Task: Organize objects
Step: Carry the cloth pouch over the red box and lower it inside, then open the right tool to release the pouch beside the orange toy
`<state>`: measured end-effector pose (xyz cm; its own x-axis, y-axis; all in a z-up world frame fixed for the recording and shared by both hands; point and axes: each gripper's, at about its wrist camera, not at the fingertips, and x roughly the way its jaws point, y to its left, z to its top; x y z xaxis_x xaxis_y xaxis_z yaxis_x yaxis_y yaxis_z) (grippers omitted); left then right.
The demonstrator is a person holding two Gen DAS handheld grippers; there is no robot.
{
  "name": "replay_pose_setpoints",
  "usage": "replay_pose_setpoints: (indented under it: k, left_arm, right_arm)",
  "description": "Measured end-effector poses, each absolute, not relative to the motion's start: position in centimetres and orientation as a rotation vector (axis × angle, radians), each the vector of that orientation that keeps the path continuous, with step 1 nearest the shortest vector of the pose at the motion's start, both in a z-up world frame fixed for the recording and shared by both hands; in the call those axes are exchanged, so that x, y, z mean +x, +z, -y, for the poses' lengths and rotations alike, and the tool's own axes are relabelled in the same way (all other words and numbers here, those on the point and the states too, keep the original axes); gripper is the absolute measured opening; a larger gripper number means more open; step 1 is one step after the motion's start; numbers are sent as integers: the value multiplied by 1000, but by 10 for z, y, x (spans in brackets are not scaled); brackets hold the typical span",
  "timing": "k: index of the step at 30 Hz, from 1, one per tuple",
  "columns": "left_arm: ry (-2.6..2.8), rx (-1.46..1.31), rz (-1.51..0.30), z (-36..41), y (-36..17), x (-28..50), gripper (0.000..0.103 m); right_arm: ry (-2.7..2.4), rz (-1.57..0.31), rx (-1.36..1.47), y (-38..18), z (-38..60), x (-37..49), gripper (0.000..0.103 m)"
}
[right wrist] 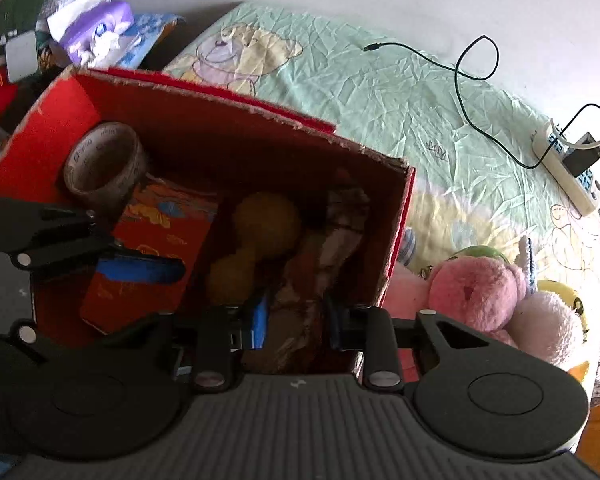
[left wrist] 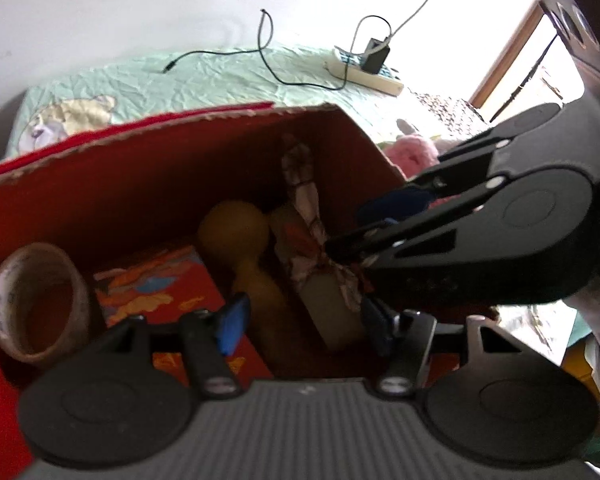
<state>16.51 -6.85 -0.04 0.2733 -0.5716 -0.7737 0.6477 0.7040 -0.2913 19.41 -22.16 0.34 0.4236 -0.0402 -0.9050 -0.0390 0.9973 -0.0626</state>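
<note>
An open red cardboard box with ragged torn rims [right wrist: 236,98] is set on a bed covered by a crinkled mint-green sheet printed with cartoon bears [right wrist: 380,92]. Beyond the box's far rim the sheet lies open up to a white power strip with a black charger [right wrist: 568,168] near the bed's far right corner, with a thin black cable [right wrist: 466,76] looped across it. Against the box's right wall, outside it, pink and white plush toys [right wrist: 480,296] are crowded.

Inside the box, a brown roll of packing tape [right wrist: 104,164] is lodged in the far left corner, a flat red printed packet [right wrist: 156,248] lies beside it, a yellow dumbbell-shaped toy [right wrist: 256,240] sits at the middle, and a crumpled patterned cloth bundle [right wrist: 332,240] is stretched along the right wall.

The right gripper [right wrist: 296,320] is lowered over the near rim; its blue-padded fingers [right wrist: 258,322] stand partly apart with the near end of the bundle between them, though contact cannot be told. The left gripper [left wrist: 304,328] is held open over the dumbbell toy and the bundle, and nothing is held in it.
</note>
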Motion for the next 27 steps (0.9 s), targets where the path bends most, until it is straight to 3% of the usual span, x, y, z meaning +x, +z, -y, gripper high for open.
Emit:
replay_pose_setpoints:
  k: [15,27]
  left_arm:
    - [-594,151,-992,56,1,186,70]
    - [-439,266,-972,50,-6,194,73]
  right_arm:
    - [-56,-937,80,5,220,185,29]
    - [-113,-906,132,-9,207,187,29]
